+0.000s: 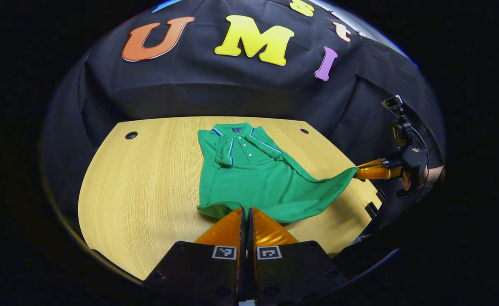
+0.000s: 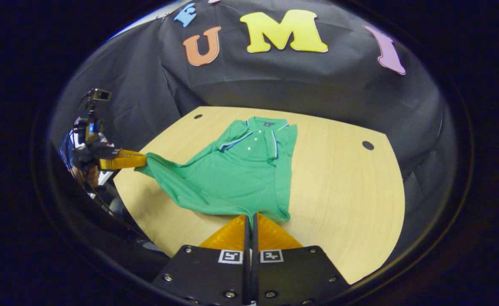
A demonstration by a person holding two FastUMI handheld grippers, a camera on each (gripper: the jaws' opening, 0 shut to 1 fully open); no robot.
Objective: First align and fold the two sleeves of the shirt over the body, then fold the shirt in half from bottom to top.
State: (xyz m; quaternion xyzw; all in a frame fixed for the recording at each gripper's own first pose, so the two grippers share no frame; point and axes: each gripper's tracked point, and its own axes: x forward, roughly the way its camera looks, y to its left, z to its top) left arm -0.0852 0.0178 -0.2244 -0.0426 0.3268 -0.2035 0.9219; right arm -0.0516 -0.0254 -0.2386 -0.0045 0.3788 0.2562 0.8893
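Note:
A green polo shirt (image 1: 249,178) with blue-and-white trim lies collar-away on the wooden table (image 1: 147,182), both sleeves folded in over the chest. My left gripper (image 1: 246,209) is shut on the bottom hem near its left corner. To the right, my right gripper (image 1: 359,172) pinches the other hem corner, pulled out and raised off the table's edge. In the right gripper view the shirt (image 2: 232,178) spreads ahead, my right gripper (image 2: 251,215) is shut on the hem, and my left gripper (image 2: 143,160) holds the stretched corner at the left.
The table (image 2: 347,191) has a small dark hole near each far corner (image 1: 131,135) (image 2: 367,145). A hand (image 1: 419,178) holds the right gripper beyond the table's right edge. Bare wood lies on both sides of the shirt.

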